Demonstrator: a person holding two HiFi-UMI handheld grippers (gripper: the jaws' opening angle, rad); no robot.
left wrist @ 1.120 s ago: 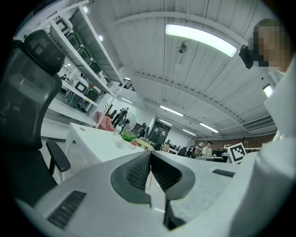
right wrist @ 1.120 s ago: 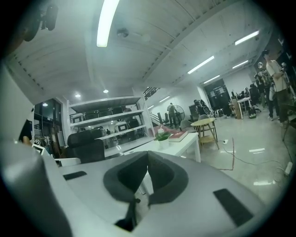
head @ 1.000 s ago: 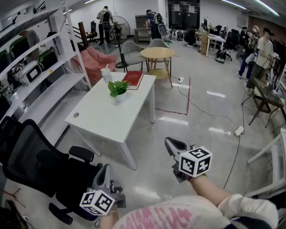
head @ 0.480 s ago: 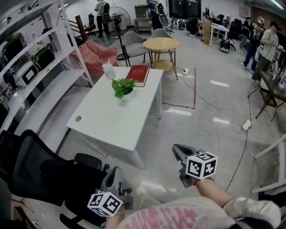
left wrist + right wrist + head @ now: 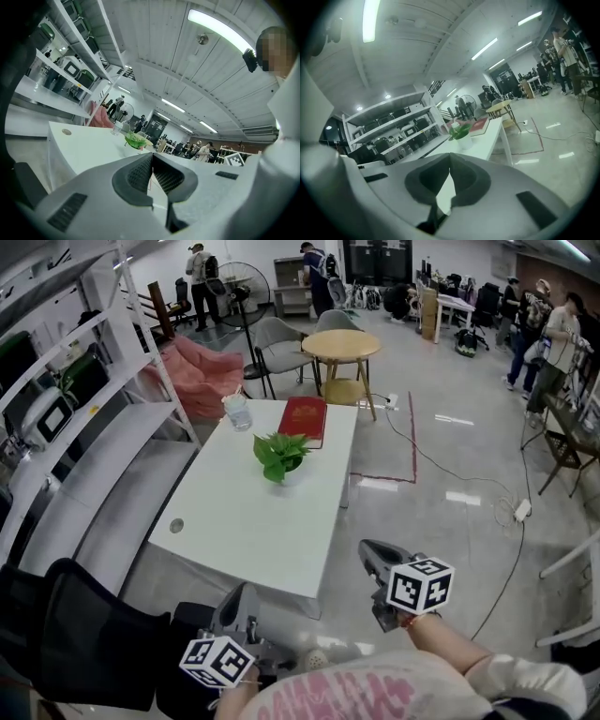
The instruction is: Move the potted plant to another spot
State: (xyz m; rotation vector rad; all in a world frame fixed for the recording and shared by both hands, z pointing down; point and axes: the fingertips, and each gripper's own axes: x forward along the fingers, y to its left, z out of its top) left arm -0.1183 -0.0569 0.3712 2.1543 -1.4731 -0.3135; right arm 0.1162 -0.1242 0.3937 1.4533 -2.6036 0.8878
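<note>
The potted plant [image 5: 281, 457], green leaves in a small white pot, stands on the white table [image 5: 244, 531] toward its far end. It is next to a red book [image 5: 305, 418] and a clear cup [image 5: 238, 412]. My left gripper [image 5: 246, 592] is low at the table's near edge and is shut on nothing. My right gripper [image 5: 368, 550] is off the table's near right corner, also shut and empty. Both are well short of the plant. In the left gripper view, the plant [image 5: 136, 139] shows beyond the shut left gripper [image 5: 152, 159]. The right gripper view shows the plant [image 5: 460, 132] past the shut right gripper [image 5: 449, 160].
A black office chair [image 5: 84, 648] stands at the lower left beside my left gripper. White shelving [image 5: 89, 418] runs along the table's left side. A round wooden table [image 5: 342, 345] and grey chair [image 5: 279, 345] lie beyond. Cables [image 5: 511, 514] cross the floor at the right, and people stand far back.
The table and plant have drawn nearer in the head view. Both grippers have come up to the table's near end. Their jaws have stayed shut.
</note>
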